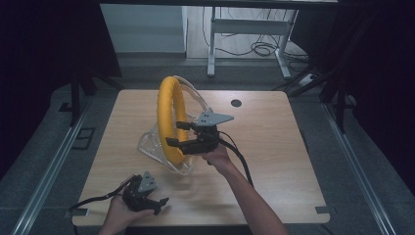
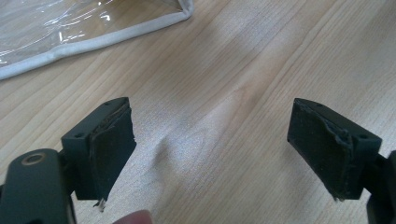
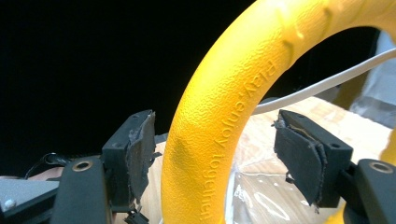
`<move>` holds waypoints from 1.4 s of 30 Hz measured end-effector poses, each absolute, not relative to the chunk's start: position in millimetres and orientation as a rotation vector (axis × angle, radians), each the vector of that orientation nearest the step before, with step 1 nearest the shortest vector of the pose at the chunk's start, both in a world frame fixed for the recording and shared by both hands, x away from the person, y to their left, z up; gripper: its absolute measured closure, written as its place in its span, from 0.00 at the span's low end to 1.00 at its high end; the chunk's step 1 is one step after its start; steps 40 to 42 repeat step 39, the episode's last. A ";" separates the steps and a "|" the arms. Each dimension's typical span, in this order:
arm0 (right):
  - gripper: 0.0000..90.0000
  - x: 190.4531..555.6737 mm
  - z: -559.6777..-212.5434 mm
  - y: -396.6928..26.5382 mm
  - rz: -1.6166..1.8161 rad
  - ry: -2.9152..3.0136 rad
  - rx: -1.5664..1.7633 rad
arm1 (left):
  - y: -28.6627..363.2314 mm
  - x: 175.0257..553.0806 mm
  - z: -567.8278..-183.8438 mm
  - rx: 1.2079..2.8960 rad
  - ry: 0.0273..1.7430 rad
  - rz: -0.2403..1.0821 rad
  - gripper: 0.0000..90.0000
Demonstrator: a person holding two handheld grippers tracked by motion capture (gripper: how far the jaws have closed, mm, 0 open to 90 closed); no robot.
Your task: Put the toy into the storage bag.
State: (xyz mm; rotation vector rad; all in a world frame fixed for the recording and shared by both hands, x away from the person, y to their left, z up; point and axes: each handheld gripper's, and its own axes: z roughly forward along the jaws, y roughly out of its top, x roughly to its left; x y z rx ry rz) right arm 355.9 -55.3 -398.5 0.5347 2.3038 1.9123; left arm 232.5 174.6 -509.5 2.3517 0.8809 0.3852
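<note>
Yellow ring (image 1: pixel 171 120), stood upright in clear bag (image 1: pixel 151 143) mid-table (image 1: pixel 274 161), straddled by parted right gripper (image 1: pixel 178 133); left gripper (image 1: pixel 160 204) held spread, empty, at near edge.

Wooden table (image 1: pixel 274 161) – pale grain, rounded corners. Small dark round cap (image 1: pixel 236 103) set in its far edge, right of centre. Grey floor all round. Metal rail (image 1: pixel 49 171) along the table's left, another (image 1: pixel 357 166) along its right. Beyond the far edge – white desk frame (image 1: pixel 247 27), loose cables (image 1: pixel 262 49) coiled beneath it. Black curtains (image 1: pixel 44 39) on both sides.
</note>
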 end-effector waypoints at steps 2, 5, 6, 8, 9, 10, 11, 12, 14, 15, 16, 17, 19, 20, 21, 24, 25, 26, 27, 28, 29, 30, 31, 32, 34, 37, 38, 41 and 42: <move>0.33 353.7 -397.3 -59.0 1.911 2.298 0.525 | 174.6 232.3 -509.3 2.351 0.883 0.388 0.16; 0.33 349.8 -396.9 -65.7 1.897 2.295 0.512 | 174.5 232.3 -509.5 2.354 0.881 0.387 0.16; 0.33 348.8 -397.3 -68.4 1.894 2.295 0.510 | 174.4 232.3 -509.7 2.355 0.882 0.387 0.16; 0.33 346.8 -398.9 -75.0 1.885 2.294 0.510 | 174.2 232.3 -510.0 2.355 0.882 0.387 0.16; 0.34 345.6 -400.2 -78.8 1.883 2.295 0.516 | 174.0 232.2 -510.1 2.354 0.885 0.385 0.16; 0.34 344.3 -401.9 -82.9 1.889 2.301 0.529 | 173.8 232.3 -510.3 2.353 0.886 0.383 0.16; 0.34 343.4 -404.0 -86.8 1.893 2.305 0.537 | 173.5 232.4 -510.7 2.354 0.885 0.382 0.16; 0.34 342.2 -406.2 -91.0 1.888 2.304 0.551 | 173.3 232.5 -511.0 2.357 0.884 0.381 0.16; 0.35 339.8 -411.2 -99.9 1.870 2.298 0.575 | 172.8 232.6 -511.5 2.357 0.885 0.380 0.16; 0.35 338.7 -413.7 -104.7 1.868 2.292 0.587 | 172.6 232.7 -511.6 2.354 0.887 0.380 0.16; 0.35 337.5 -416.1 -109.7 1.862 2.286 0.597 | 172.6 232.7 -511.5 2.353 0.887 0.381 0.16; 0.35 335.9 -418.6 -114.7 1.851 2.281 0.608 | 172.7 232.6 -511.4 2.351 0.888 0.383 0.16; 0.35 332.4 -424.5 -124.5 1.823 2.279 0.635 | 172.9 232.6 -511.2 2.347 0.891 0.385 0.16; 0.35 330.4 -428.0 -128.8 1.808 2.279 0.646 | 173.0 232.8 -511.1 2.348 0.889 0.389 0.16; 0.35 328.0 -431.9 -132.6 1.793 2.280 0.659 | 173.0 232.9 -511.1 2.348 0.889 0.389 0.16; 0.35 321.3 -445.1 -141.6 1.741 2.295 0.681 | 172.8 233.0 -511.4 2.349 0.890 0.390 0.16; 0.35 319.4 -449.3 -143.6 1.720 2.299 0.687 | 172.7 233.0 -511.5 2.350 0.890 0.390 0.16; 0.35 317.7 -453.2 -145.1 1.699 2.305 0.695 | 172.6 233.0 -511.6 2.350 0.891 0.390 0.16; 0.35 316.3 -456.7 -146.3 1.682 2.313 0.707 | 172.6 232.9 -511.8 2.350 0.892 0.392 0.16; 0.35 314.8 -459.8 -146.6 1.669 2.316 0.721 | 172.5 232.7 -511.9 2.351 0.894 0.392 0.16; 0.35 313.3 -462.6 -146.5 1.661 2.318 0.725 | 172.7 232.9 -512.1 2.352 0.889 0.392 0.16; 0.35 311.9 -464.8 -146.1 1.656 2.322 0.722 | 172.6 232.9 -512.3 2.353 0.890 0.395 0.16; 0.35 310.8 -466.5 -145.6 1.651 2.325 0.716 | 172.7 233.0 -512.4 2.354 0.890 0.397 0.16; 0.36 310.0 -467.7 -145.2 1.646 2.322 0.712 | 172.8 233.1 -512.4 2.354 0.890 0.398 0.16; 0.36 309.8 -468.3 -143.8 1.629 2.331 0.710 | 173.0 233.0 -512.2 2.354 0.890 0.401 0.16; 0.36 309.6 -467.9 -145.0 1.628 2.319 0.719 | 173.5 232.8 -511.6 2.352 0.893 0.403 0.16; 0.36 309.4 -468.6 -145.6 1.634 2.317 0.724 | 173.7 232.7 -511.4 2.351 0.892 0.404 0.16; 0.36 308.8 -469.5 -145.9 1.629 2.320 0.728 | 173.8 232.5 -511.0 2.351 0.891 0.403 0.16; 0.36 308.8 -469.5 -145.9 1.629 2.320 0.728 | 173.8 232.5 -511.0 2.351 0.891 0.403 0.16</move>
